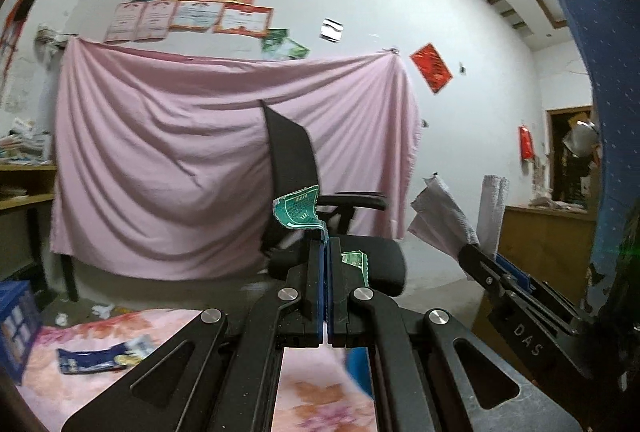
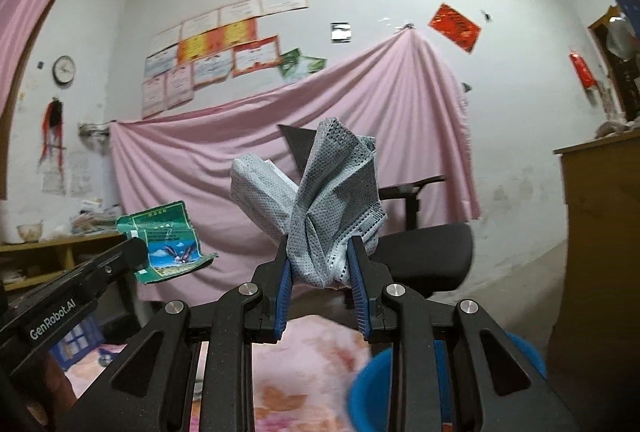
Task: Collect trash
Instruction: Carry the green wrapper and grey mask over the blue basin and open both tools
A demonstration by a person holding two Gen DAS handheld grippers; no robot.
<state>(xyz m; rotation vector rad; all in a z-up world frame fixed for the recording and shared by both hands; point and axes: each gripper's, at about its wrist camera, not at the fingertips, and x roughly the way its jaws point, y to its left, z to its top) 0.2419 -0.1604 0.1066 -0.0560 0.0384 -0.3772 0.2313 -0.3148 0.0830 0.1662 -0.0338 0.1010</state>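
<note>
My left gripper (image 1: 327, 246) is shut on a torn green wrapper (image 1: 298, 210), held level in the air; the same green wrapper (image 2: 166, 242) shows at the left of the right wrist view, sticking out of the left gripper (image 2: 138, 252). My right gripper (image 2: 320, 260) is shut on a crumpled grey face mask (image 2: 328, 200), which fans out above the blue pads. That mask (image 1: 444, 220) and the right gripper (image 1: 476, 252) appear at the right of the left wrist view. A blue-and-white wrapper (image 1: 102, 354) lies on the floral pink cloth (image 1: 80, 384) below.
A black office chair (image 1: 320, 232) stands ahead before a pink sheet (image 1: 180, 160) hung on the wall. A blue bin (image 2: 376, 384) sits low under the right gripper. A wooden cabinet (image 2: 600, 252) is at the right, a desk (image 1: 24, 188) and blue crate (image 1: 16, 320) at the left.
</note>
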